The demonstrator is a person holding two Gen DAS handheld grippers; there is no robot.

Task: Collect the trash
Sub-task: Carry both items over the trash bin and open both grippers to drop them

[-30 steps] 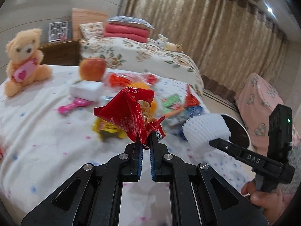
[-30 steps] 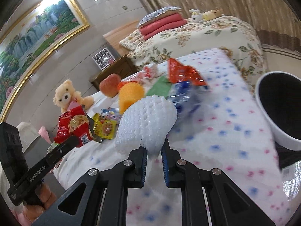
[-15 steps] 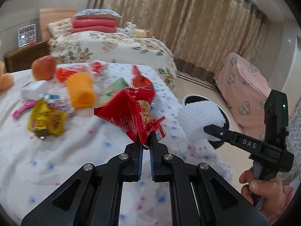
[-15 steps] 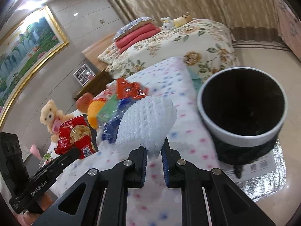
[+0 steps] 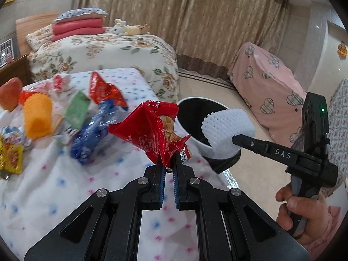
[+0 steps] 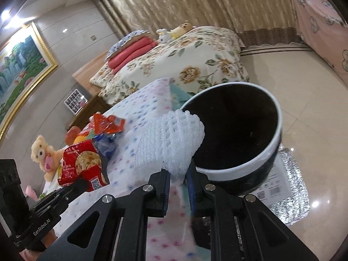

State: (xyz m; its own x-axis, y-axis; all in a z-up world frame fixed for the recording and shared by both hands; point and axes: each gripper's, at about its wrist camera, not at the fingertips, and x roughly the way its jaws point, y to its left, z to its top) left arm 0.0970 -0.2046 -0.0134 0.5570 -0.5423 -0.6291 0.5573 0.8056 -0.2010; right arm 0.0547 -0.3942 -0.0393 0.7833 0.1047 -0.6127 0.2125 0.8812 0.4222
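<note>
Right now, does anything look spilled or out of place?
Nothing spilled. The red packet in the left gripper is torn open; wrappers still litter the bedspread.

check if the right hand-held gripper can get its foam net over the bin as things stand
Probably yes: the right hand-held gripper holds the foam net by the bin, whose open mouth has nothing over it.

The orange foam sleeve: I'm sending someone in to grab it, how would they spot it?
On the dotted bedspread, look in the litter pile beyond the bin. The orange sleeve stands beside a green wrapper, before the apple: the only knobbly orange tube there.
</note>
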